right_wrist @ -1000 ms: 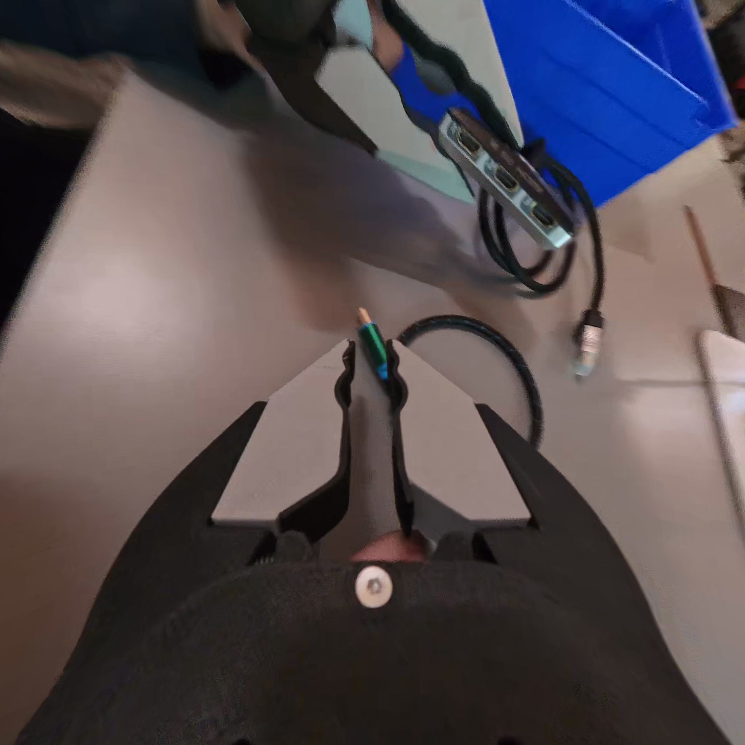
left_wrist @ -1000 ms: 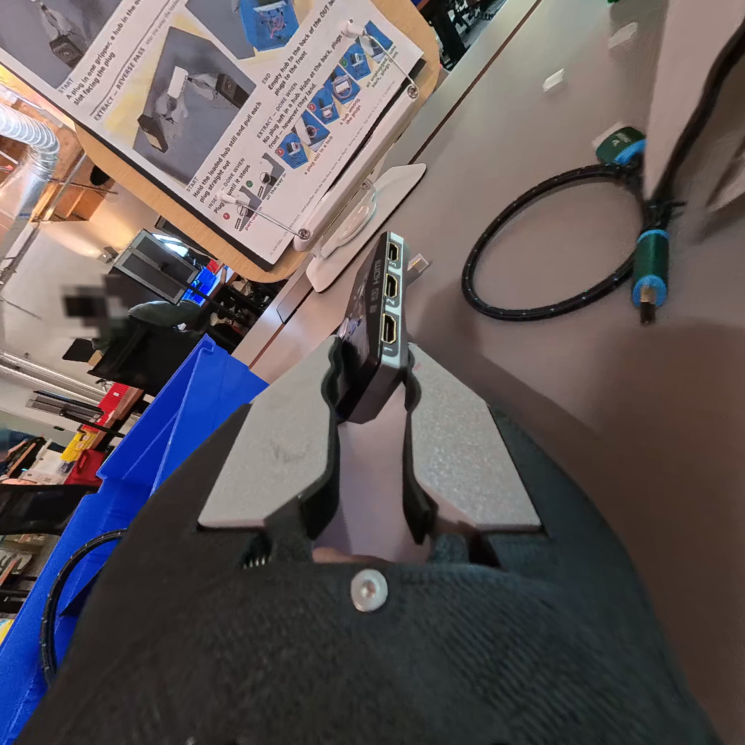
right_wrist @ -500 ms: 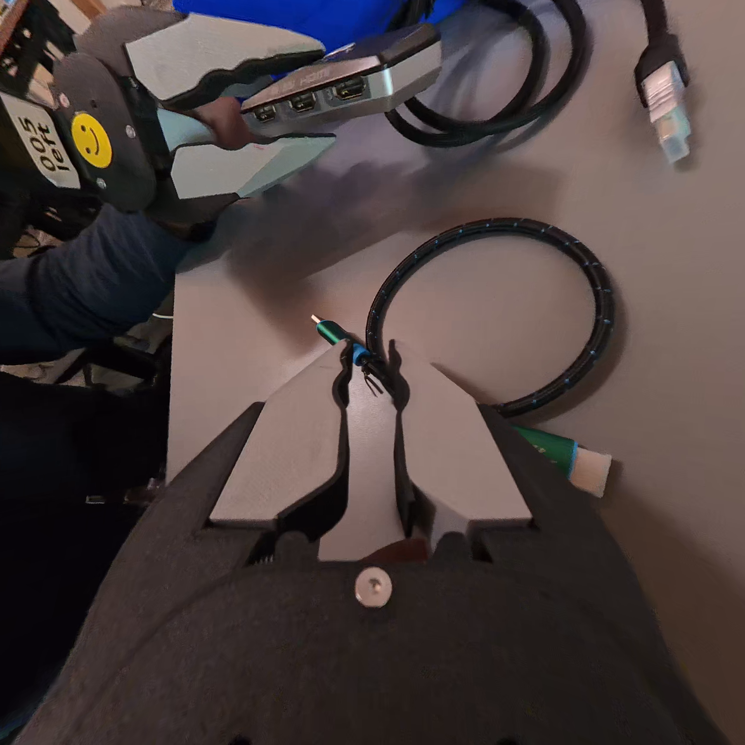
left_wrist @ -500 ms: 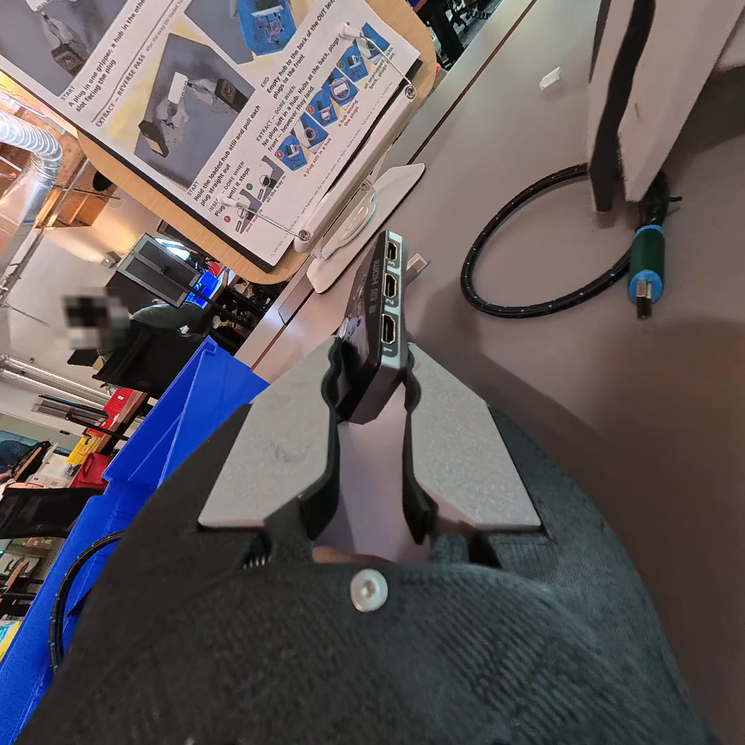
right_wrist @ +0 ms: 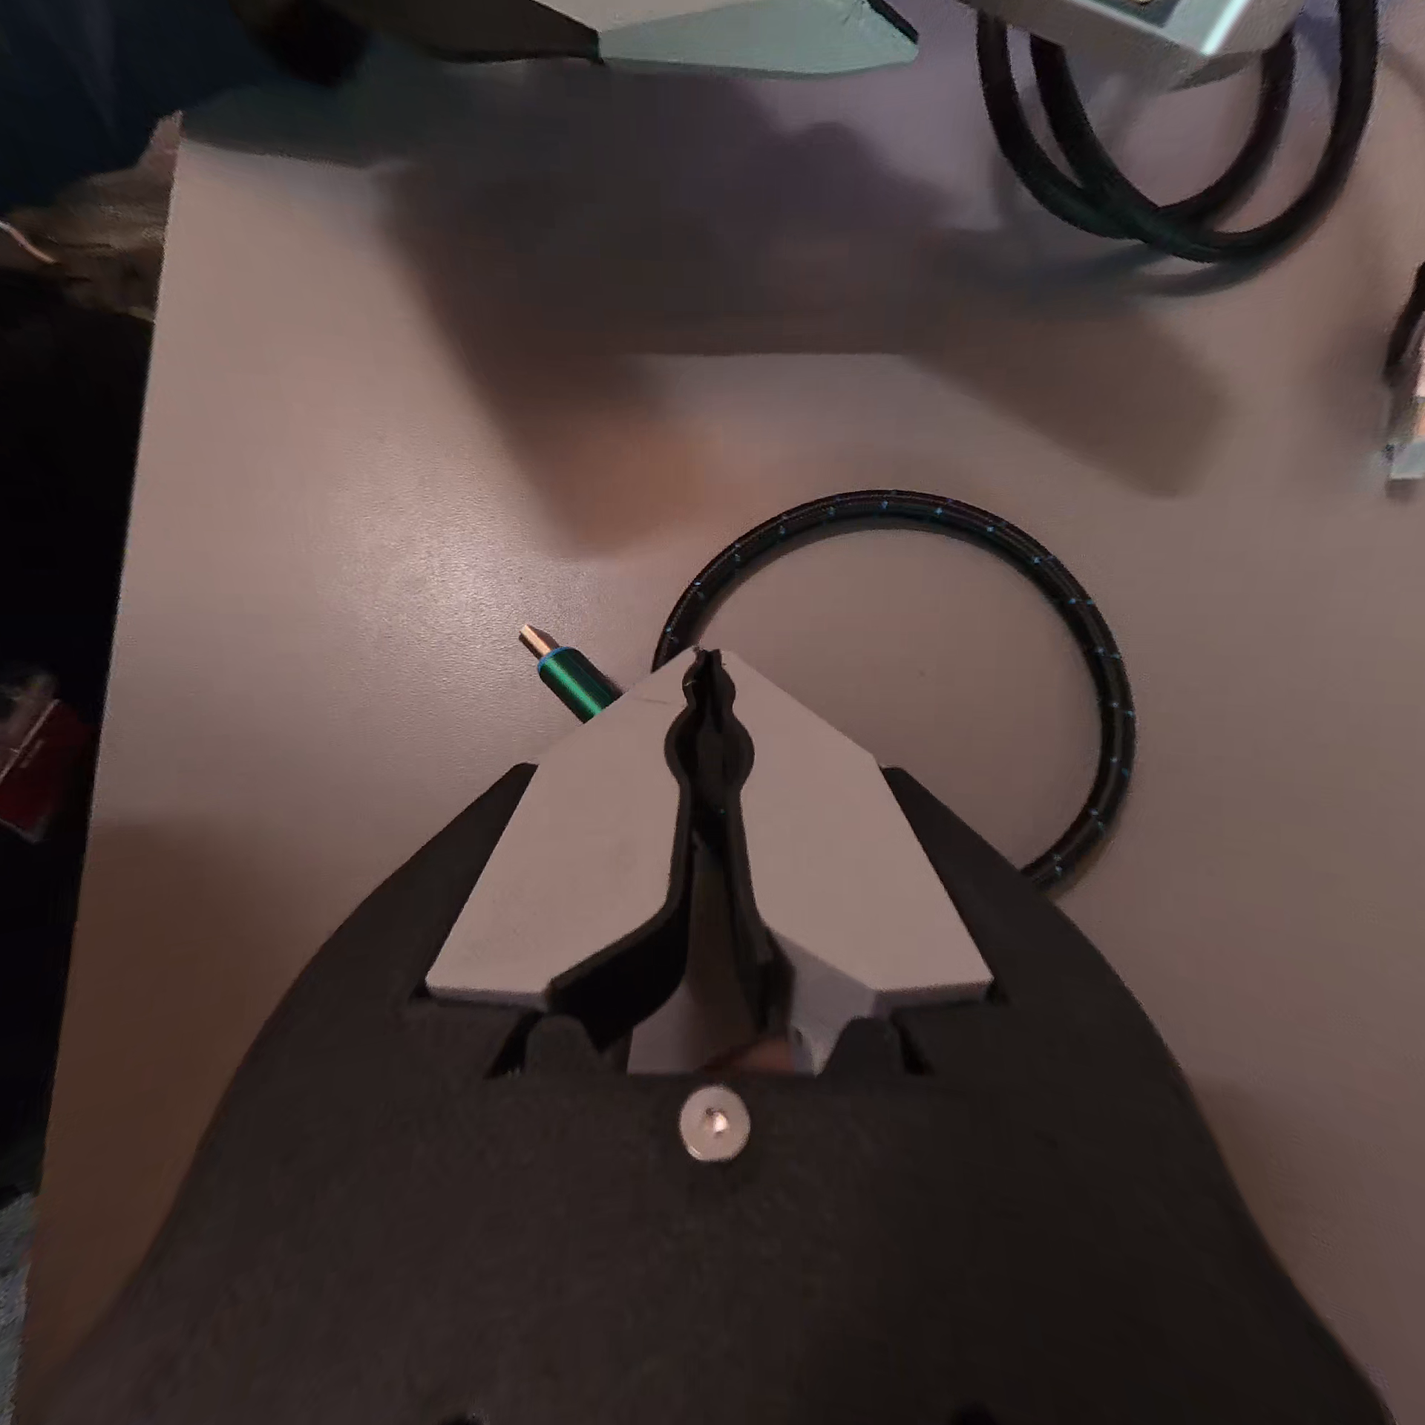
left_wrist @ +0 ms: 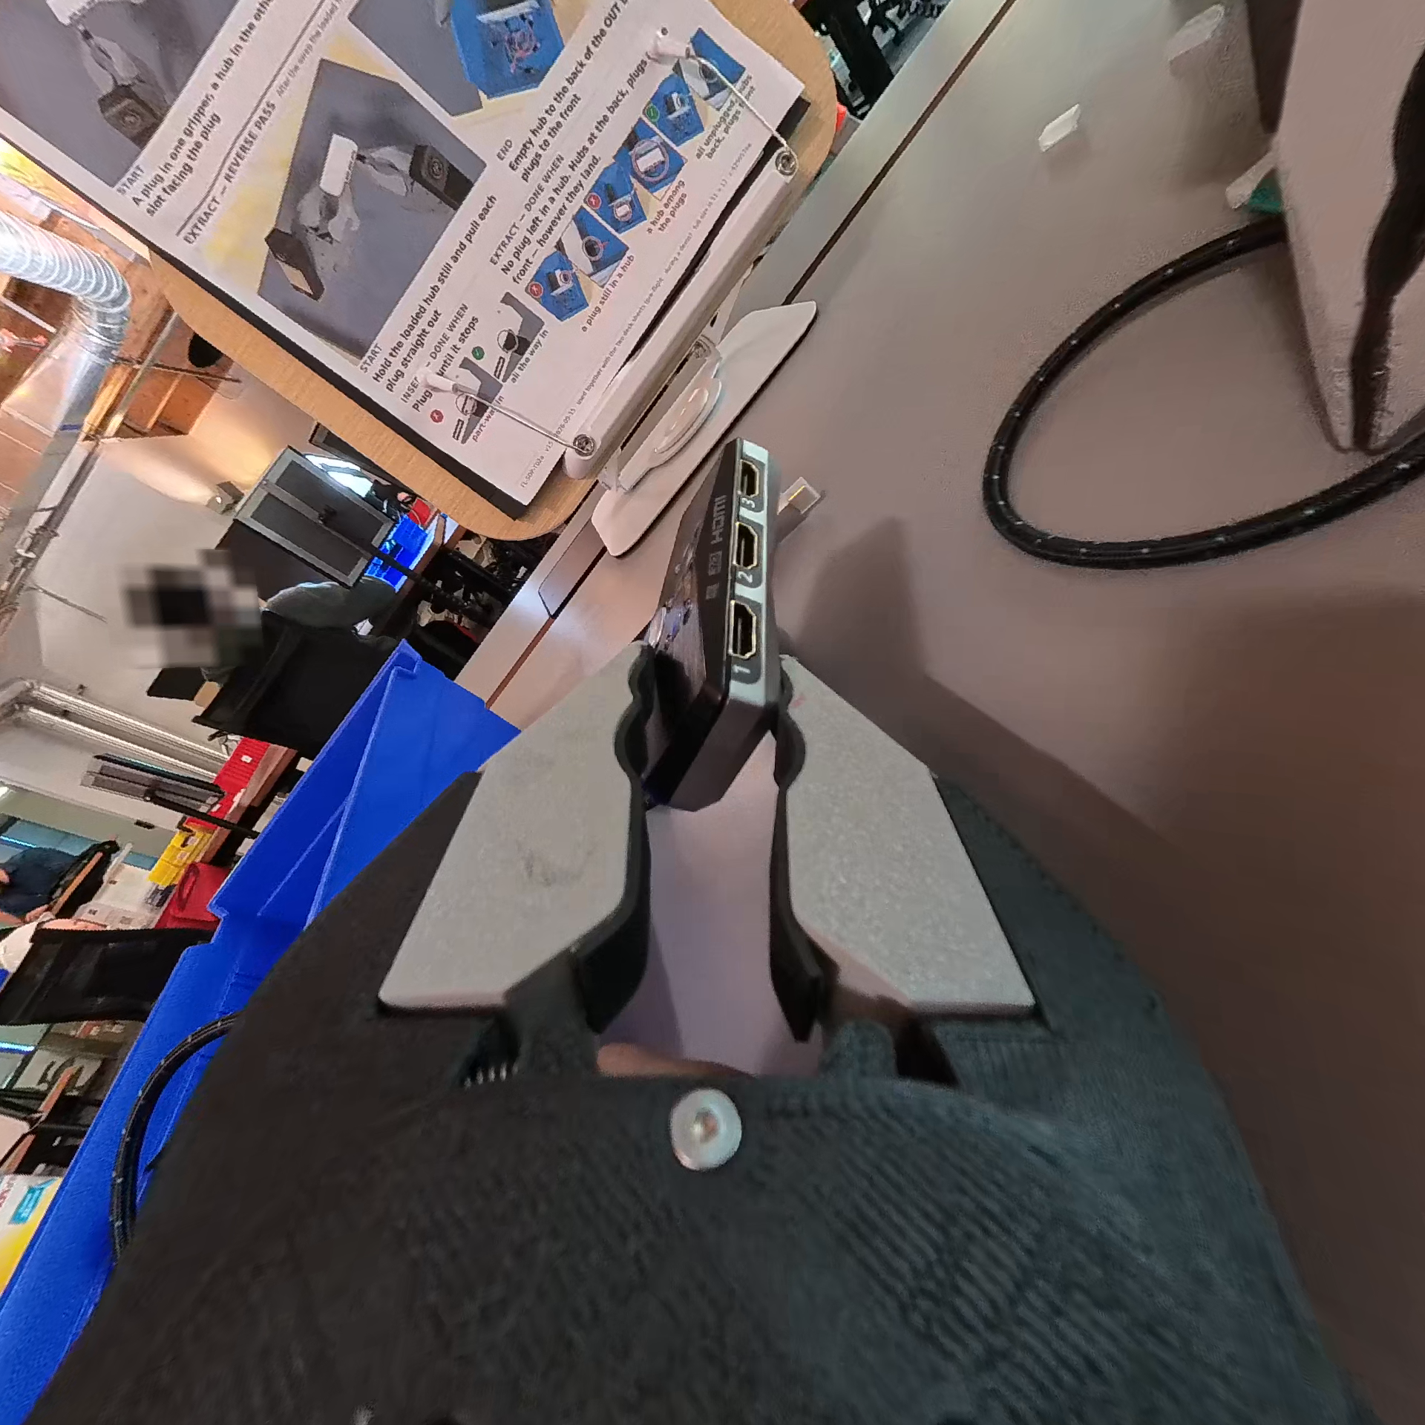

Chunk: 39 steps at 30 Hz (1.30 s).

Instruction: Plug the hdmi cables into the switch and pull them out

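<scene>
Left gripper (left_wrist: pixel 705 698) clenches the dark three-port HDMI switch (left_wrist: pixel 729 609); right gripper (right_wrist: pixel 713 671) pinches the black braided cable (right_wrist: pixel 1079 640) beside its green plug (right_wrist: pixel 574 682).

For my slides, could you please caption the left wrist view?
Left gripper holds the HDMI switch, three ports empty, above the table.

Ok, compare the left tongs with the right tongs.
The left tongs are spread wide around the switch; the right tongs are nearly closed, apparently pinching the braided cable behind its green plug. The left tongs point along the table; the right tongs look down on it. Both have grey fingers with black pads.
</scene>
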Available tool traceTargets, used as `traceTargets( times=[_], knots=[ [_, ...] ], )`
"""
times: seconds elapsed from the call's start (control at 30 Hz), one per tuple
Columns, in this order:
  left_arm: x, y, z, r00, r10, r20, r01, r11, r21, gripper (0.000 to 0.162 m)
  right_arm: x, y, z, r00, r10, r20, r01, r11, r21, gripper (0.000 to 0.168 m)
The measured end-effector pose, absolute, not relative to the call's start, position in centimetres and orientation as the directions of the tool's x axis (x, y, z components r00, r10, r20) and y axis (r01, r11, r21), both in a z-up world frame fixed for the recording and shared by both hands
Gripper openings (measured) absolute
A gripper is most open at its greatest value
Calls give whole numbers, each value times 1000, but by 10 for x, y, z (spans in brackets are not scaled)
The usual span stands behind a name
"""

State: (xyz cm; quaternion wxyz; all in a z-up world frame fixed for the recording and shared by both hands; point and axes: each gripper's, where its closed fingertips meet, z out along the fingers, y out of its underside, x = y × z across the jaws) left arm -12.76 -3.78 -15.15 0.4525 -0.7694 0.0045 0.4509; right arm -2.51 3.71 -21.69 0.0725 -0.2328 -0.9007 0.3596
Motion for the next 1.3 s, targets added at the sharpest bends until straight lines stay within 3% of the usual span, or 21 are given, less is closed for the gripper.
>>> traceTargets(
  times=[0.13,0.23,0.3,0.47,0.67,1.3],
  knots=[
    [-128,-39,-151,592,405,-696,-414,-589,-695,28,-40,53,-200,-816,577,20,376,557,-741,0],
    [-128,-38,-152,587,399,-705,-419,-596,-685,28,-31,51,-156,-839,541,-57,308,385,-870,0],
    [-128,-38,-152,584,395,-709,-421,-599,-681,28,-24,54,-138,-860,502,-94,292,332,-897,2],
    [-128,-38,-152,582,393,-712,-424,-601,-678,28,-10,51,-136,-913,390,-124,338,547,-766,6],
    [-130,-41,-149,592,415,-691,-408,-585,-701,28,-1,51,-186,-934,302,-192,357,826,-436,14],
    [-127,-40,-151,600,402,-691,-412,-586,-698,28,0,49,-203,-900,309,-306,409,840,-356,13]
  ],
)
